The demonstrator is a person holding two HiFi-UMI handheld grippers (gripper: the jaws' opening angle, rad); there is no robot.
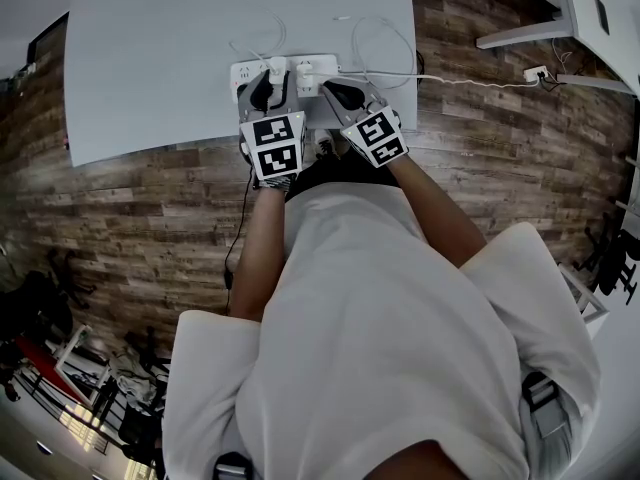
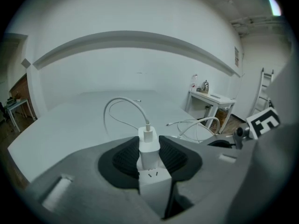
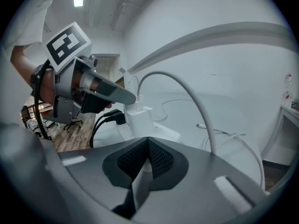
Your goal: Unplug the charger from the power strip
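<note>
A white power strip (image 1: 246, 72) lies at the near edge of the white table (image 1: 150, 58). A white charger (image 2: 149, 148) stands plugged into it, a thin white cable (image 2: 122, 101) looping from its top. My left gripper (image 2: 149, 152) is shut on the charger, a ribbed pad against each side; in the head view the left gripper (image 1: 262, 90) sits over the strip's left half. My right gripper (image 1: 338, 93) is at the strip's right end, its jaws closed on the strip's edge (image 3: 145, 164). The right gripper view shows the charger (image 3: 139, 118) with the left gripper's fingers (image 3: 112, 91) on it.
Black plugs (image 3: 111, 118) sit in the strip beside the charger, their cords dropping off the table edge. A thick white cable (image 3: 194, 99) arches over my right gripper. A second white plug (image 1: 306, 74) stands in the strip. Loose white cables (image 1: 385, 38) lie beyond. Wooden floor surrounds the table.
</note>
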